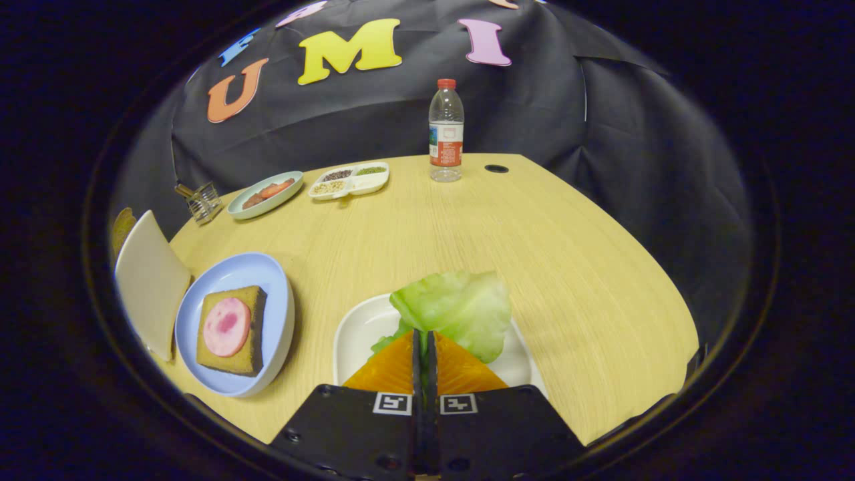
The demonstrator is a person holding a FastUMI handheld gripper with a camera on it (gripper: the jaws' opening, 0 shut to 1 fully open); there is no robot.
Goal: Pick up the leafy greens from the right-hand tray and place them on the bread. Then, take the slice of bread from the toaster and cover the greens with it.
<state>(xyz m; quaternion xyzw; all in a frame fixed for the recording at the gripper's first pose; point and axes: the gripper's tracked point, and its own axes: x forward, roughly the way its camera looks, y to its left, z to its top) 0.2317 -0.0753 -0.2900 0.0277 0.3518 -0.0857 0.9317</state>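
A pale green lettuce leaf (pixel 457 310) stands up from the white tray (pixel 357 334), and my gripper (pixel 423 337) is shut on its lower edge, with the leaf fanning out just beyond the fingertips. To the left of the fingers a blue plate (pixel 280 294) holds a brown slice of bread (pixel 250 321) topped with a round pink slice of meat (pixel 226 326). Further left stands a white toaster (pixel 150 284) with a brown bread slice (pixel 121 227) sticking out behind it.
At the back of the wooden table (pixel 568 254) stand a water bottle (pixel 445 133), a divided white dish of seeds (pixel 349 180), a pale green plate with food (pixel 266 194) and a small wire rack (pixel 200 200). A cable hole (pixel 496 168) lies near the bottle.
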